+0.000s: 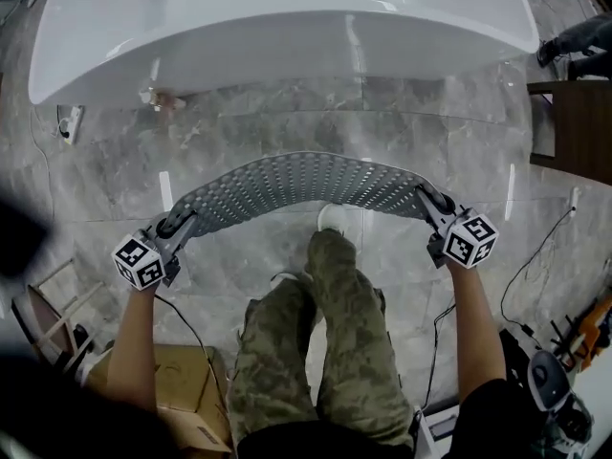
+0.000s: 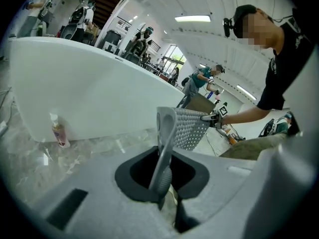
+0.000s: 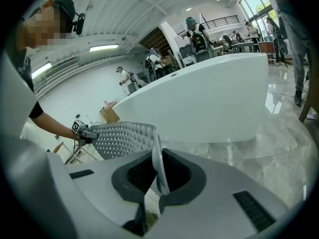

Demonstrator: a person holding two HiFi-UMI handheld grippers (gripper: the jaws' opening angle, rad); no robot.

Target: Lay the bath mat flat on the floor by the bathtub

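Observation:
A grey perforated bath mat [image 1: 301, 185] hangs stretched between my two grippers, arching above the marble floor in front of the white bathtub [image 1: 277, 27]. My left gripper [image 1: 177, 226] is shut on the mat's left end, and my right gripper [image 1: 430, 204] is shut on its right end. In the left gripper view the mat's edge [image 2: 167, 138] runs up out of the closed jaws, with the other gripper [image 2: 215, 118] at its far end. The right gripper view shows the mat [image 3: 122, 138] pinched edge-on, and the left gripper [image 3: 82, 130] far off.
The person's camouflage-trousered legs [image 1: 325, 342] and a white shoe [image 1: 332, 218] stand just behind the mat. A small bottle [image 2: 59, 132] stands on the floor by the tub. A cardboard box [image 1: 186, 390] sits at lower left, dark wooden furniture [image 1: 574, 127] at right, cables [image 1: 545, 242] on the floor.

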